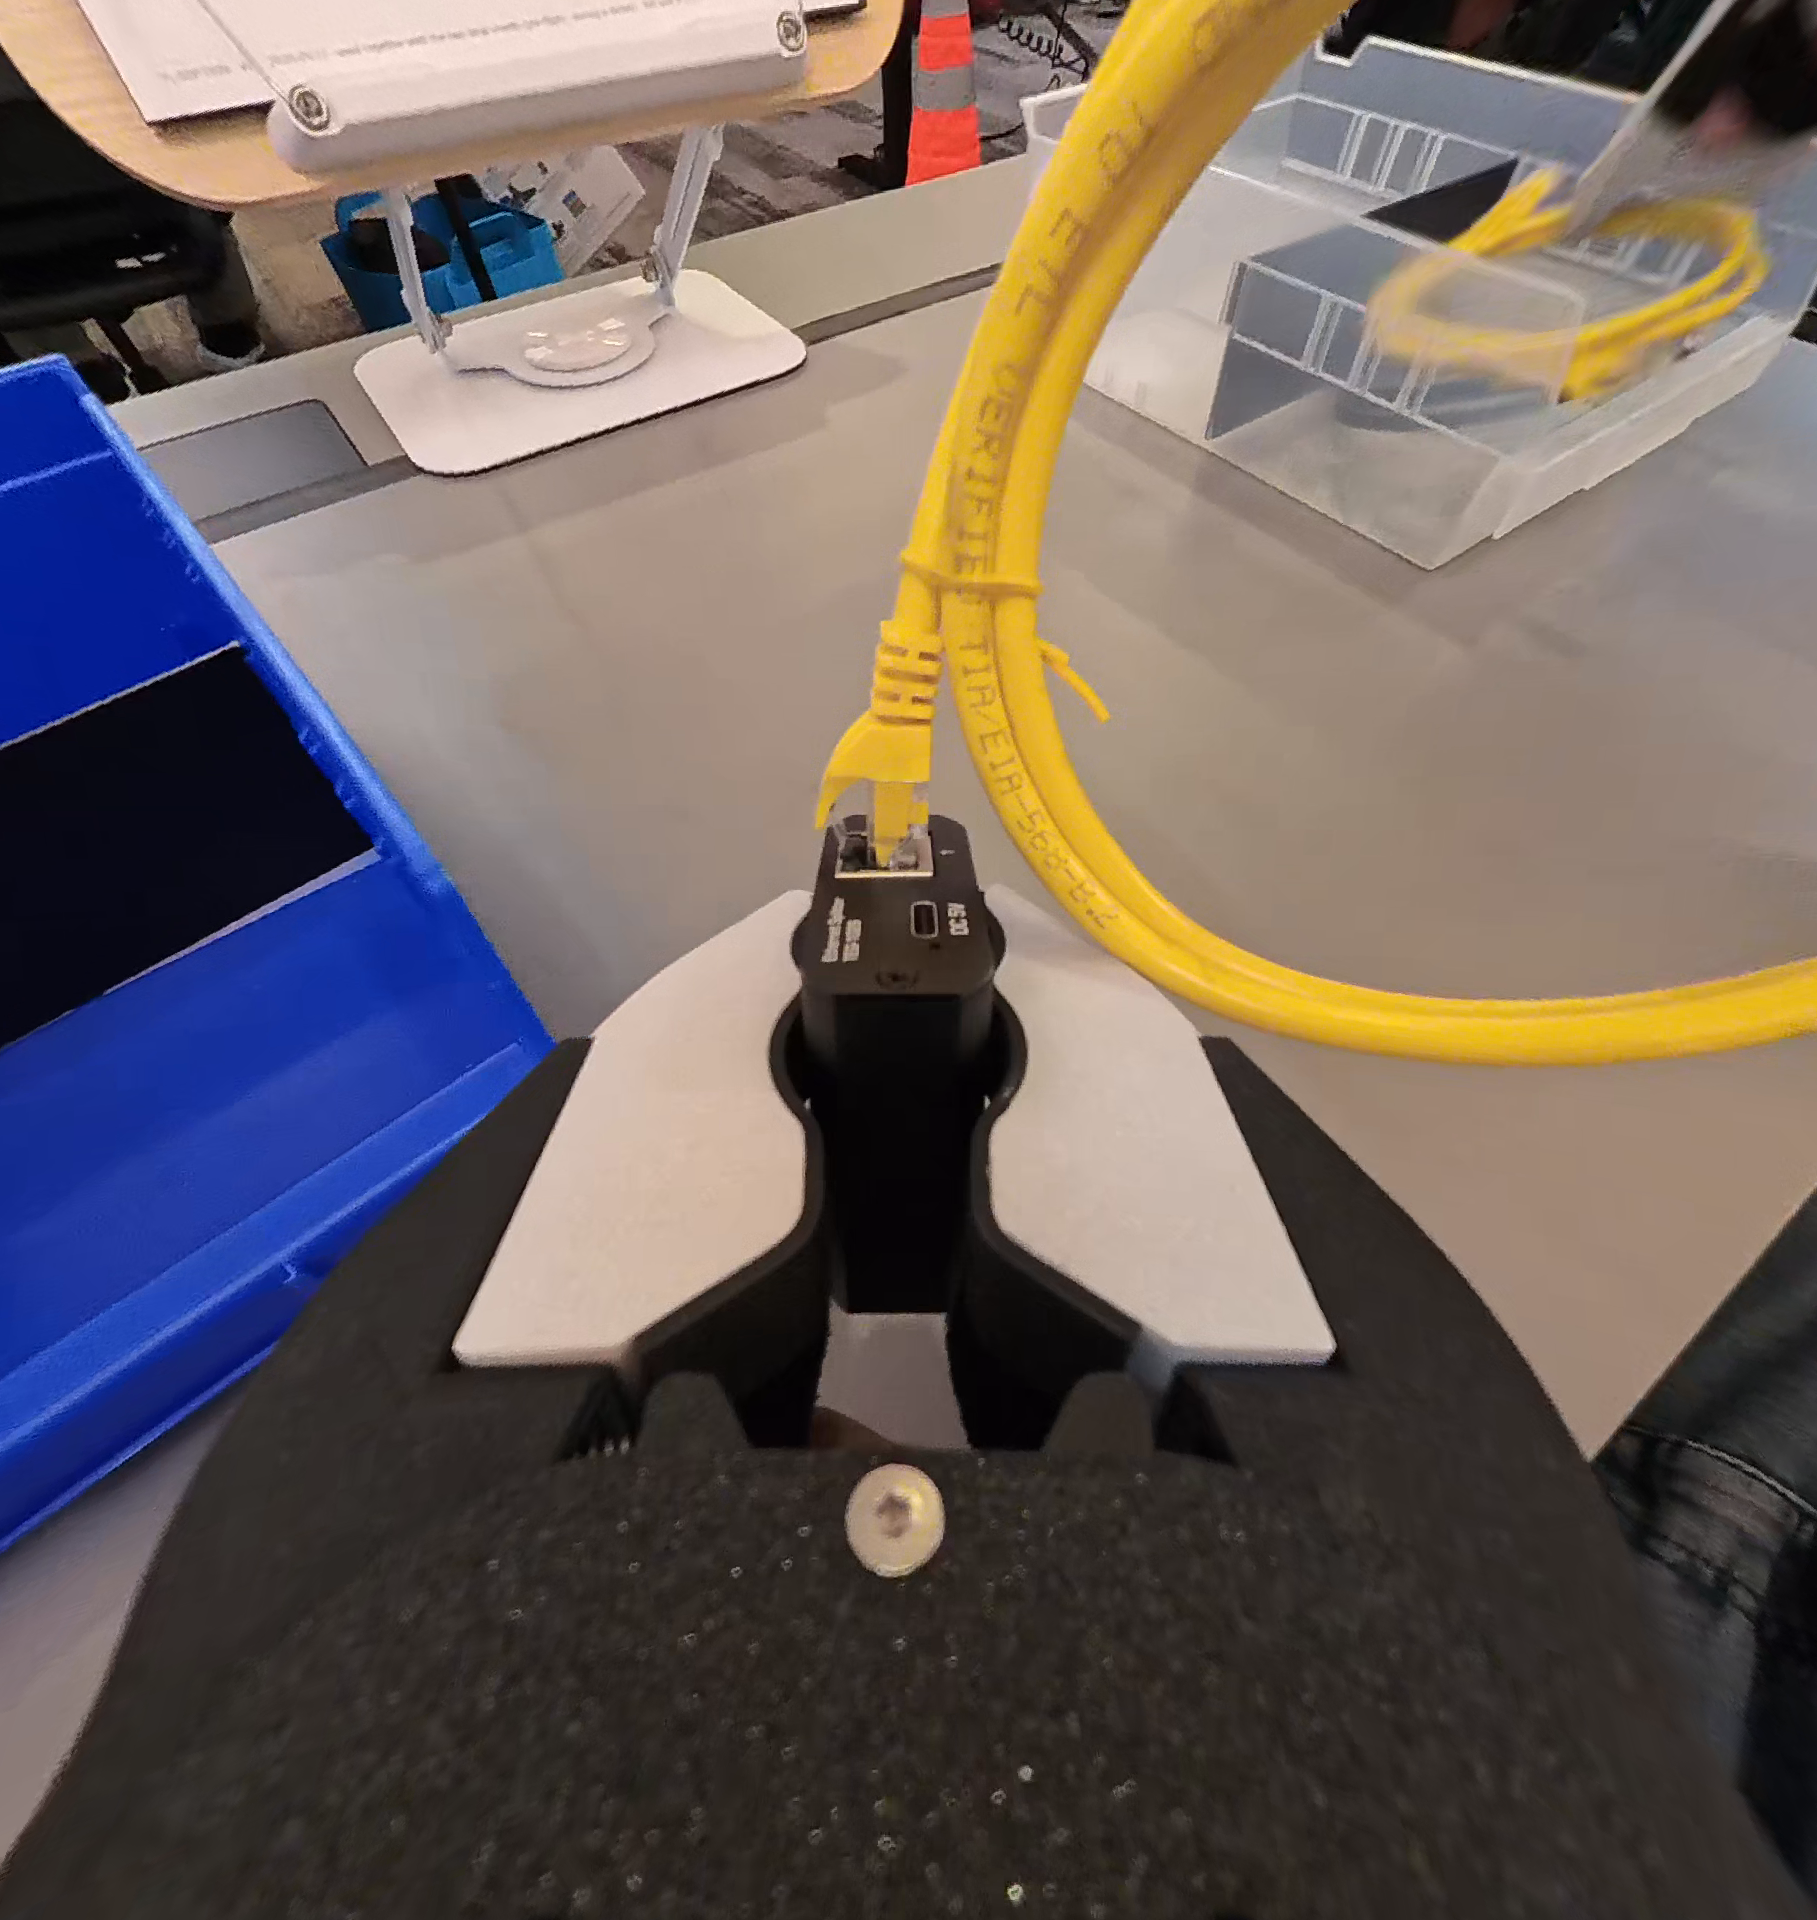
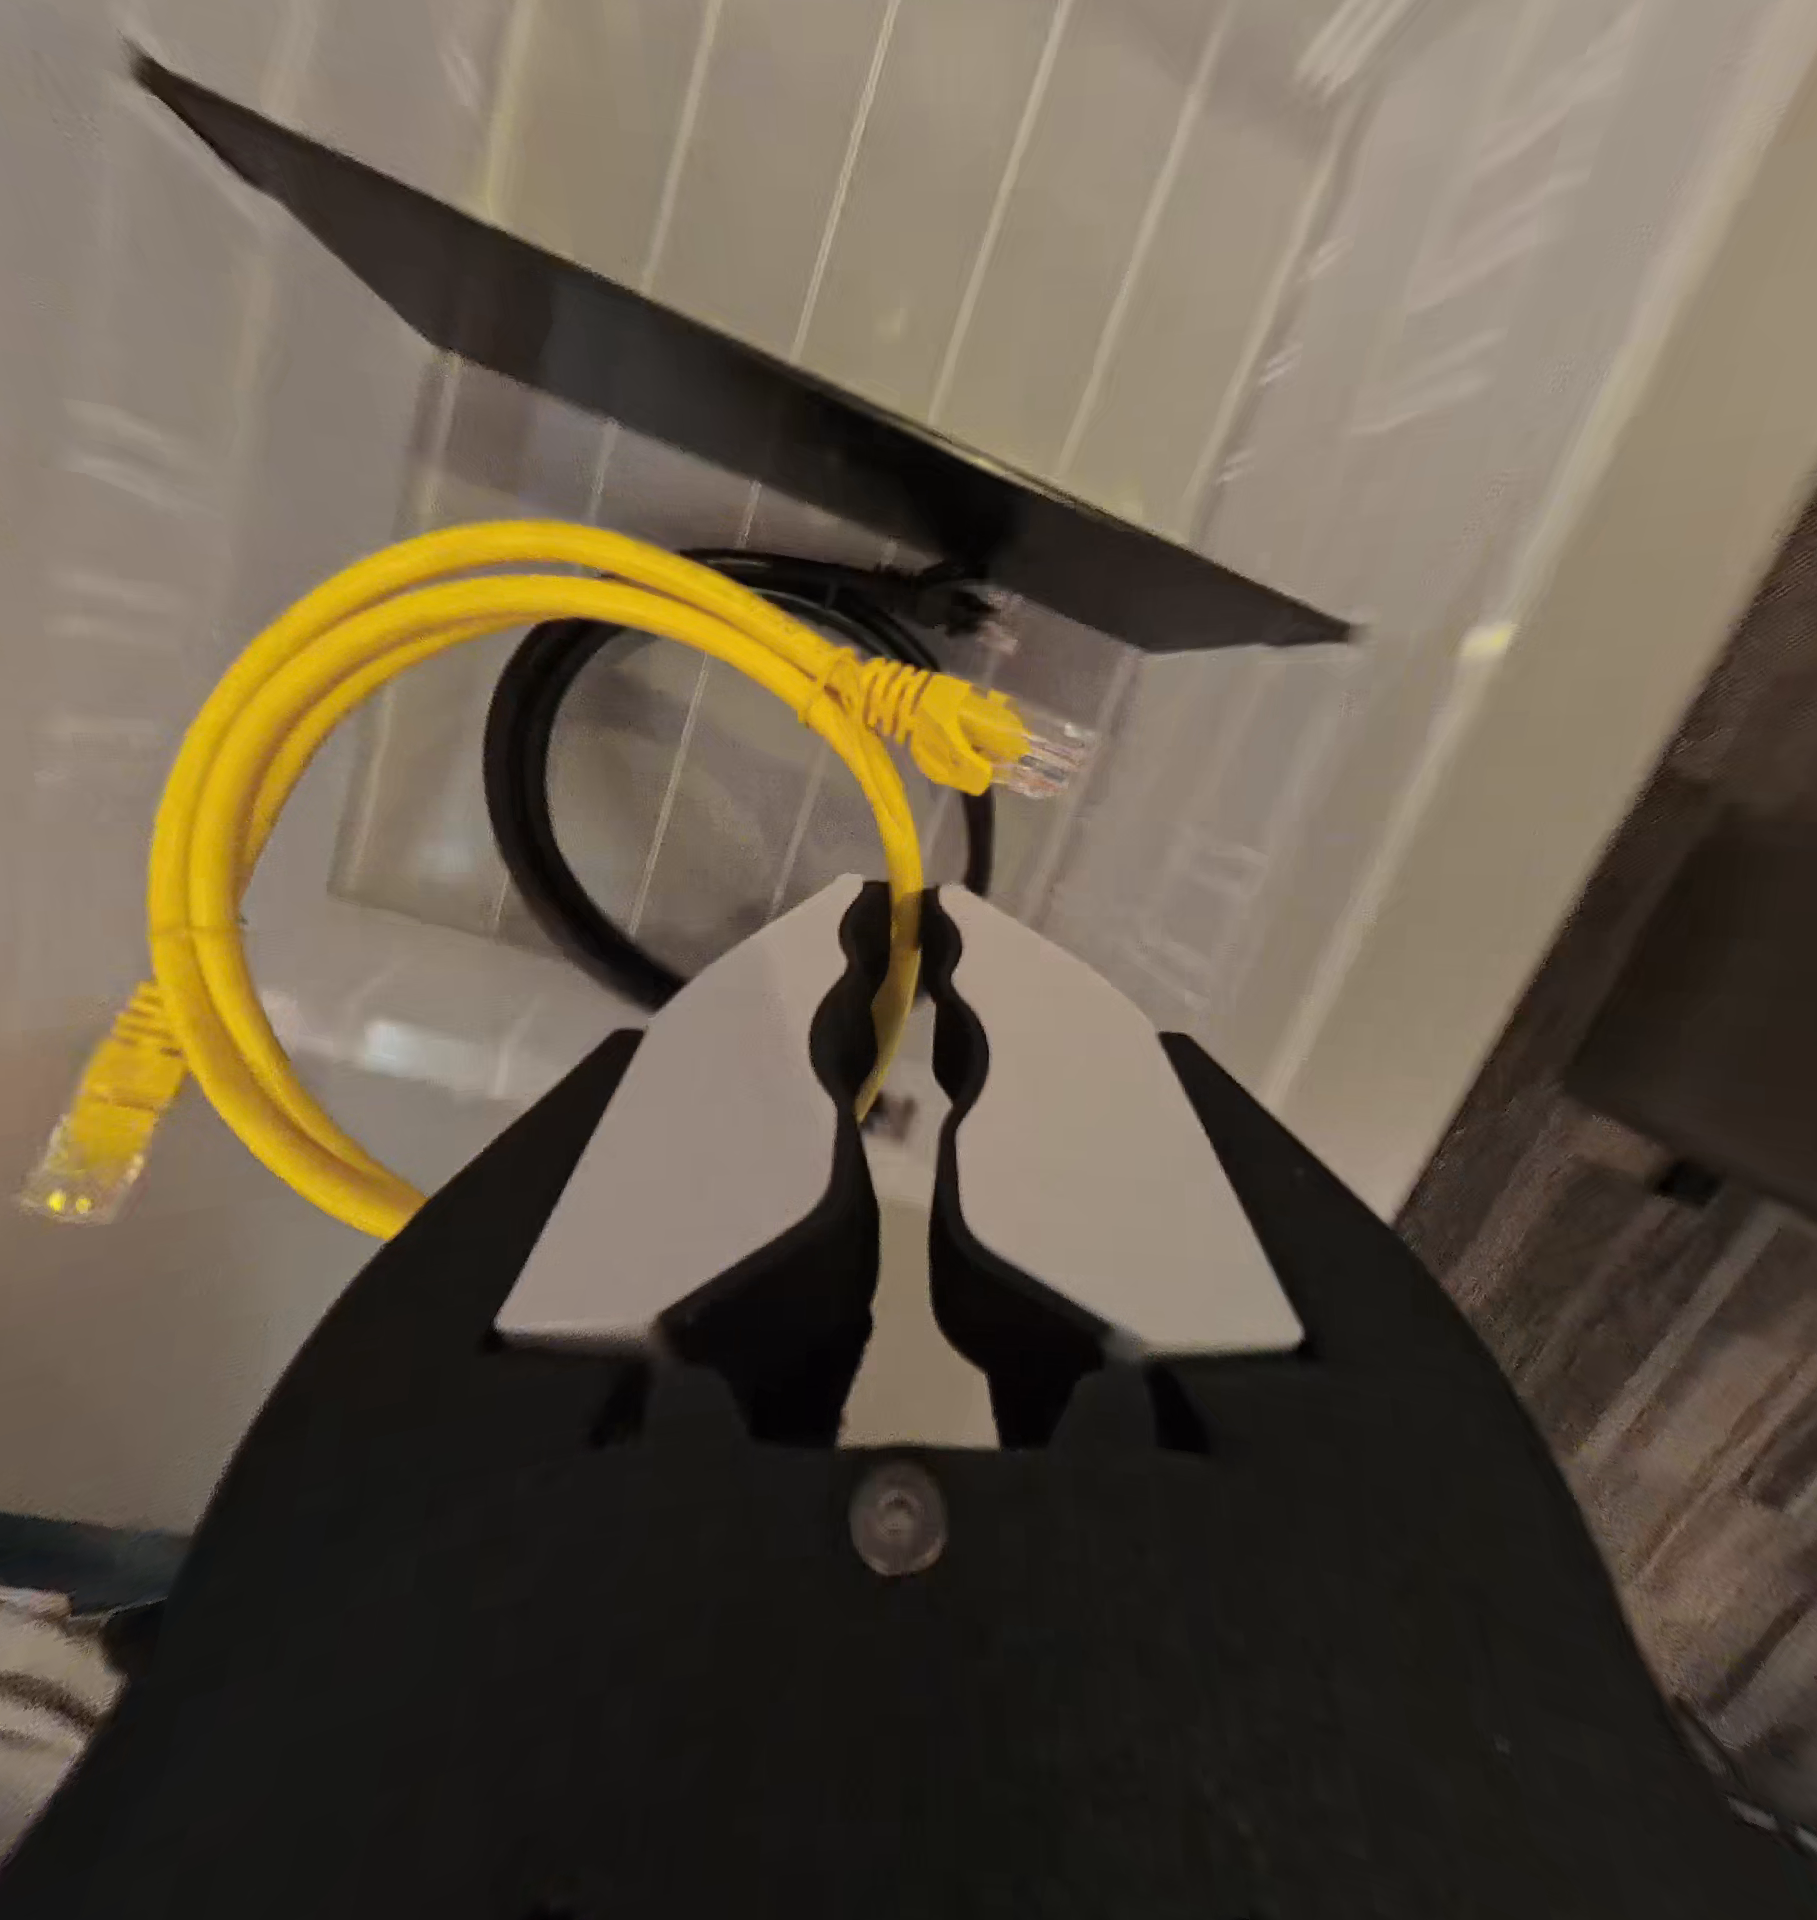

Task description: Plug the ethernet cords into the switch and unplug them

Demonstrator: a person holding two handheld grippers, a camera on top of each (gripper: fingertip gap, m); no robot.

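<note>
Right wrist view: your right gripper [image 2: 896, 935] pinches a yellow cord [image 2: 260, 748] (coiled); while your left gripper [image 1: 899, 935] clamps the switch [image 1: 888, 935], the coil may snag.

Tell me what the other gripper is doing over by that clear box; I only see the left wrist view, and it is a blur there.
Observer: The right gripper is shut on a coiled yellow cord.
Operator: Is it gripping a plug?
Observer: No, both plugs hang free; one clear-tipped plug points right, above the fingers.
Operator: Anything else in that box?
Observer: A coiled black cord lies behind the yellow one, inside the clear bin.
</note>
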